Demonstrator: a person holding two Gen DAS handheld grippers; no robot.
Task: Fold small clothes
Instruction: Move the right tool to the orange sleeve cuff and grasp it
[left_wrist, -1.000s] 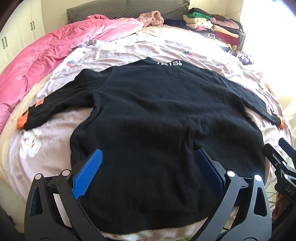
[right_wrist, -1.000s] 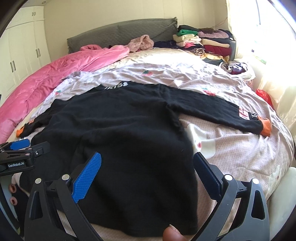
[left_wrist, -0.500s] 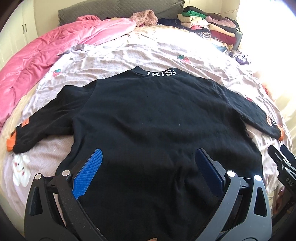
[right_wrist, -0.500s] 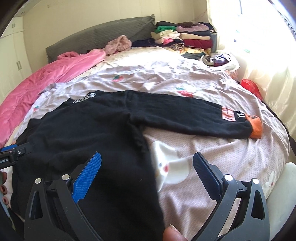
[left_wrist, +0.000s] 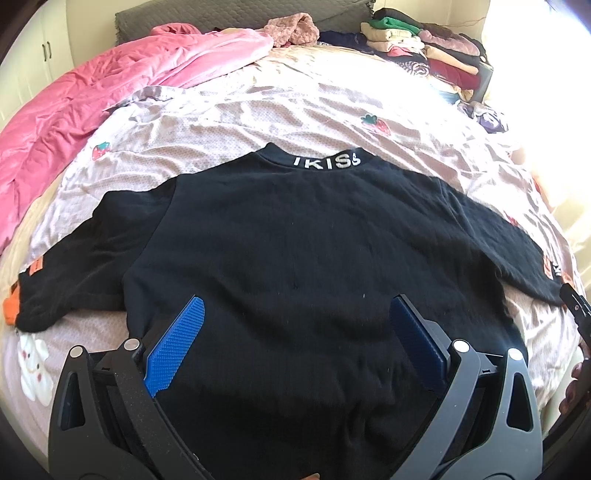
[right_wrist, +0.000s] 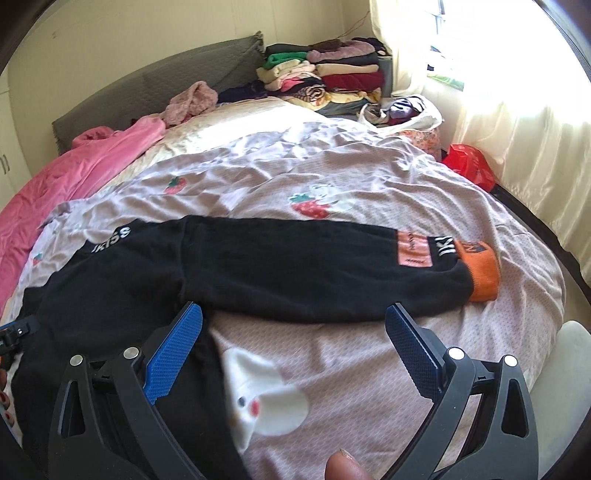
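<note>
While both grippers' fingers (left_wrist: 173, 347) gape empty, the black sweater (left_wrist: 314, 258) lies flat beneath them.

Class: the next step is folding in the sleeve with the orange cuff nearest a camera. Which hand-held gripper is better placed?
Right. The right hand-held gripper is open, with the sleeve stretched just ahead; the left hand-held gripper is over the sweater's body.
</note>
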